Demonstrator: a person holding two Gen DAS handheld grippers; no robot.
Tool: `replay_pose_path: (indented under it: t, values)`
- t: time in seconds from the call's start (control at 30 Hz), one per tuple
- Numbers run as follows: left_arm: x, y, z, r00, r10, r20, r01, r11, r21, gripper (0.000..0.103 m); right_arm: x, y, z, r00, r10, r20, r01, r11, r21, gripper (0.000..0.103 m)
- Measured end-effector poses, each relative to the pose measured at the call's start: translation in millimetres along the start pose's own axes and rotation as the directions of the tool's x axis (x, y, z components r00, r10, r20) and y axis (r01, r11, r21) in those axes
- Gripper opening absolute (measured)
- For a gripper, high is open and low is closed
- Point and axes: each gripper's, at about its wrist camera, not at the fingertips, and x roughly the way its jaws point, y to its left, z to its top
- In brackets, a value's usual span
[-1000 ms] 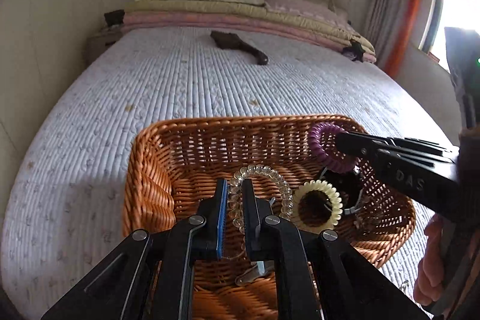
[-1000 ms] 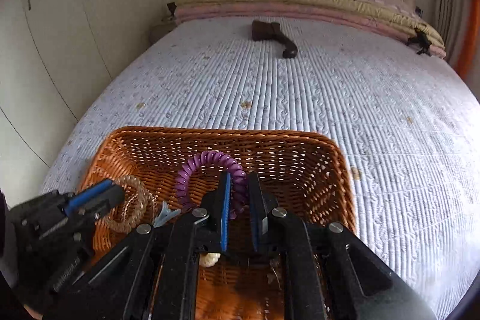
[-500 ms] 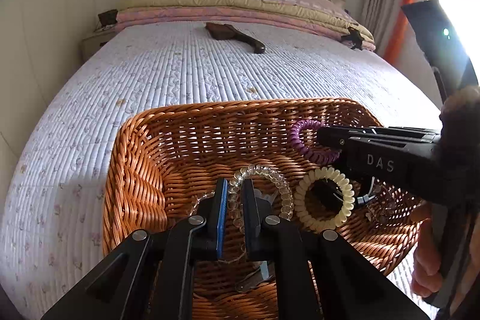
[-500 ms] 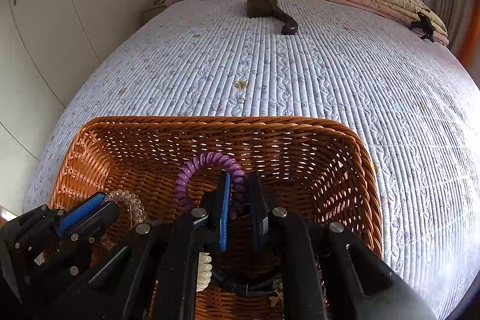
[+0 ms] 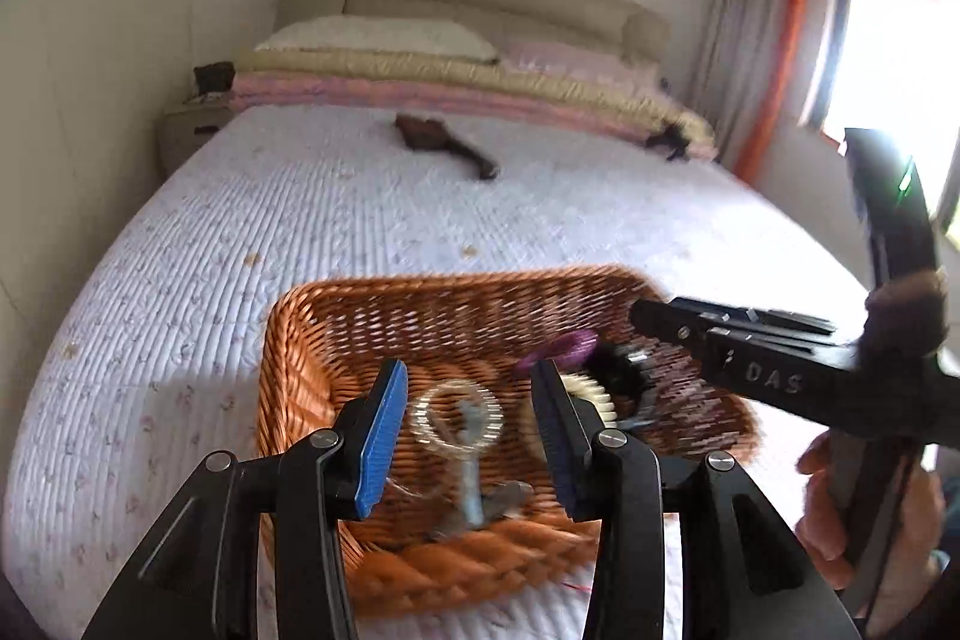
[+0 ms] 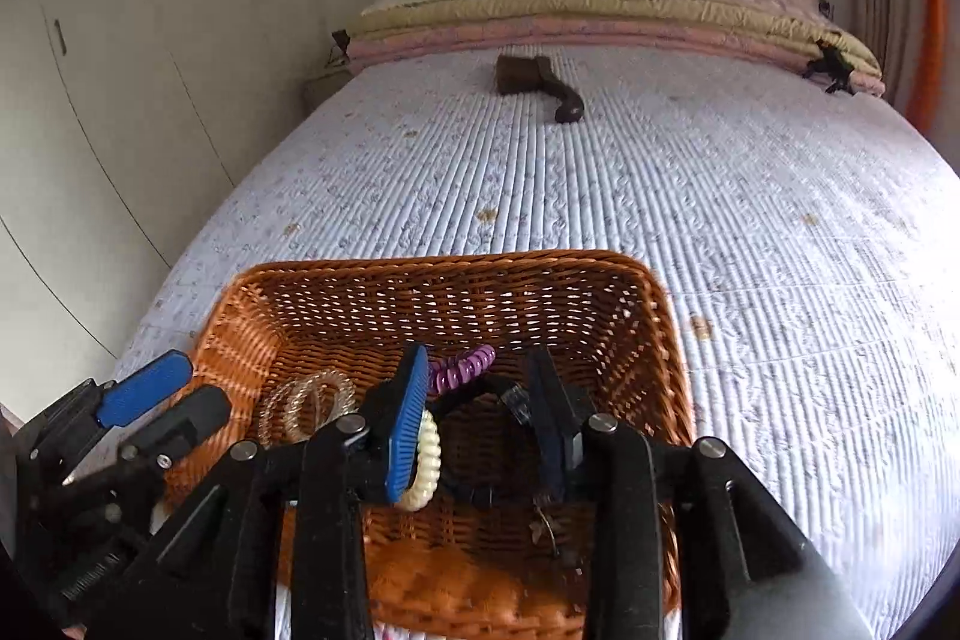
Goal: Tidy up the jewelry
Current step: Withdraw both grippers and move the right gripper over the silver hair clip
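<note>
Left wrist view: left gripper [image 5: 468, 430] held above the wicker basket [image 5: 282, 340], jaws spread wide and holding nothing, with the clear coil band [image 5: 457, 415] lying on the basket floor directly between the blue pads. Beside it, cream coil band [image 5: 597, 394] and purple coil band [image 5: 561, 347], all blurred by motion. Right wrist view: right gripper [image 6: 480, 418] likewise wide apart and empty over the same basket [image 6: 660, 316], purple coil band [image 6: 462, 367] and cream coil band [image 6: 425, 466] resting below it next to a dark tangled piece [image 6: 498, 394], not identifiable. Judged stage: drop-off complete for both pieces, everything visible already inside. Best handled now by lifting straight up, keeping the pads clear of the springy coils to avoid snagging one back out, and steering clear of the woven rim. Elsewhere on the quilted bed [image 6: 720, 196], only a dark brush-like object [image 6: 534, 82] near the pillows.
</note>
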Motion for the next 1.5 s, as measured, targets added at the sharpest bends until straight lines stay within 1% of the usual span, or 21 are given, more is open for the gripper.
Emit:
replay_pose_path:
  t: [0.07,0.17,0.27,0.33,0.47,0.63,0.77,0.83,0.9,1.07,1.27,1.37,1.47,1.5]
  values:
    - [-21.5,-4.1,-0.5,0.999,-0.024,0.032,0.024,1.000,-0.003,0.044,-23.5,0.3,-4.3,0.999,0.006,0.034,-0.006,1.000,0.001,0.037]
    - [-56.3,-13.3,-5.1,0.996,-0.034,0.081,0.032,0.999,0.017,0.044,-55.2,2.9,-11.3,0.997,0.024,0.076,-0.025,1.000,0.005,0.037]
    - [-91.3,-23.2,-15.9,0.990,-0.065,0.122,0.060,0.997,0.039,0.044,-86.3,5.9,-24.3,0.993,0.048,0.111,-0.049,0.999,0.007,0.037]
    - [-110.8,-30.2,-23.2,0.988,-0.073,0.137,0.066,0.996,0.056,0.044,-105.1,9.2,-35.9,0.990,0.062,0.126,-0.063,0.998,0.002,0.038]
    - [-139.7,-39.4,-37.9,0.987,-0.079,0.143,0.067,0.993,0.092,0.044,-131.1,19.3,-59.1,0.988,0.076,0.132,-0.074,0.997,-0.020,0.038]
    - [-159.1,-44.7,-59.5,0.988,-0.087,0.128,0.073,0.992,0.106,0.044,-150.7,30.4,-98.6,0.989,0.063,0.131,-0.059,0.998,-0.034,0.038]
    - [-158.4,-40.9,-85.2,0.993,-0.080,0.090,0.073,0.994,0.084,0.044,-150.0,39.4,-138.4,0.993,0.056,0.105,-0.053,0.998,-0.034,0.038]
    - [-153.6,-34.9,-101.5,0.995,-0.070,0.068,0.067,0.996,0.056,0.044,-145.8,41.1,-160.2,0.994,0.046,0.095,-0.044,0.999,-0.026,0.038]
    - [-148.0,-31.1,-116.6,0.996,-0.075,0.040,0.073,0.997,0.035,0.044,-139.3,39.6,-179.8,0.996,0.037,0.086,-0.037,0.999,-0.005,0.038]
    - [-135.3,-26.8,-150.3,0.997,-0.070,-0.027,0.071,0.997,0.027,0.044,-123.5,31.5,-210.8,0.998,0.059,0.039,-0.060,0.997,0.043,0.038]
    - [-115.5,-23.8,-169.4,0.993,-0.069,-0.093,0.071,0.997,0.024,0.044,-107.0,29.4,-223.3,1.000,0.018,-0.021,-0.017,0.998,0.054,0.038]
    - [-107.8,-22.9,-174.4,0.991,-0.074,-0.114,0.077,0.997,0.020,0.044,-95.7,28.6,-226.8,0.999,0.014,-0.052,-0.011,0.998,0.061,0.038]
    - [-102.8,-25.1,-178.3,0.988,-0.076,-0.131,0.081,0.996,0.028,0.044,-88.6,28.3,-227.0,0.997,-0.027,-0.070,0.032,0.998,0.061,0.038]
    - [-101.7,-26.5,-179.2,0.988,-0.076,-0.135,0.082,0.996,0.035,0.044,-87.2,27.2,-227.2,0.997,-0.022,-0.073,0.027,0.998,0.065,0.038]
